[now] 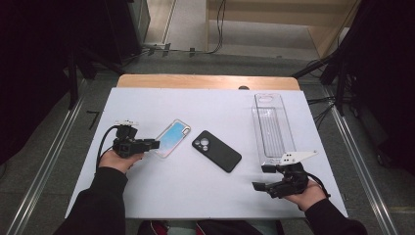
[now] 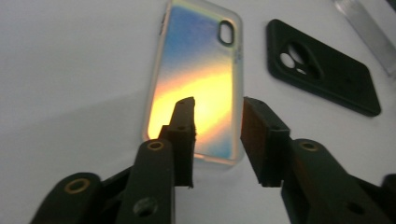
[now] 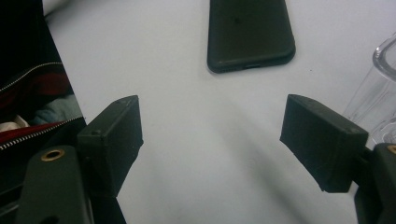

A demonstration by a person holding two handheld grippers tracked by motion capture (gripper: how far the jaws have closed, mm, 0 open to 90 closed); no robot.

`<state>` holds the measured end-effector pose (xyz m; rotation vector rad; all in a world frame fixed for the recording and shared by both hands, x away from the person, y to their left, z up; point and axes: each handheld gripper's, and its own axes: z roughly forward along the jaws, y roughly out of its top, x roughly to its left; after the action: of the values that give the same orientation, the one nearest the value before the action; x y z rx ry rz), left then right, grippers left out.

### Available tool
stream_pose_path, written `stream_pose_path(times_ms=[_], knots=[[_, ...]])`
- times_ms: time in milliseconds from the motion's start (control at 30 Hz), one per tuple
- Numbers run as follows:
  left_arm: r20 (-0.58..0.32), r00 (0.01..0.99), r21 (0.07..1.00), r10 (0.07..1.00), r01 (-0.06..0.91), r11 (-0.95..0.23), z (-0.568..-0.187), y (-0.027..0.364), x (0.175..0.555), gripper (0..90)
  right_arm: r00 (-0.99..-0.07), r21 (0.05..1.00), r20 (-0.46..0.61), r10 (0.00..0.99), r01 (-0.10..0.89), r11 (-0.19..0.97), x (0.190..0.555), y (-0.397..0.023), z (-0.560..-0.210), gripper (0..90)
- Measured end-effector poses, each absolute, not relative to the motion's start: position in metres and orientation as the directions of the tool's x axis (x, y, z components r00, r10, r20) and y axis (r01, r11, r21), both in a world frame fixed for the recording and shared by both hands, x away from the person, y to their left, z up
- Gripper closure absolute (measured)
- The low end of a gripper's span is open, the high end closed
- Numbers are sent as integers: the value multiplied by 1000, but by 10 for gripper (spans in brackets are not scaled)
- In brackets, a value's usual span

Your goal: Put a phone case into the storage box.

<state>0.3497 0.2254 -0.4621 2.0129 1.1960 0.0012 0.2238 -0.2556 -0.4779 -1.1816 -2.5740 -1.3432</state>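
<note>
Iridescent phone case (image 2: 198, 84), black case (image 2: 322, 70)

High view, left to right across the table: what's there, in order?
left gripper → iridescent phone case → black phone case → right gripper → clear plastic tray
</note>
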Motion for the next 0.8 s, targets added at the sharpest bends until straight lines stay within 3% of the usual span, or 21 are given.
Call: stream_pose_path(times_ms=[233,333,633,800], knots=[[-345,646,684,681,670,-290,-454,221,337,325,-717,703,327,616,620,349,224,-256,-478,189],[-332,683,701,651,640,-314,-451,219,331,266,-714,700,328,618,623,349,223,-256,-478,189],[-305,750,725,587,583,-368,-450,217,306,222,-716,701,327,617,622,350,223,-256,-478,188],[-275,767,733,580,558,-390,-447,213,306,0,-716,701,329,616,622,349,224,-256,-478,189]])
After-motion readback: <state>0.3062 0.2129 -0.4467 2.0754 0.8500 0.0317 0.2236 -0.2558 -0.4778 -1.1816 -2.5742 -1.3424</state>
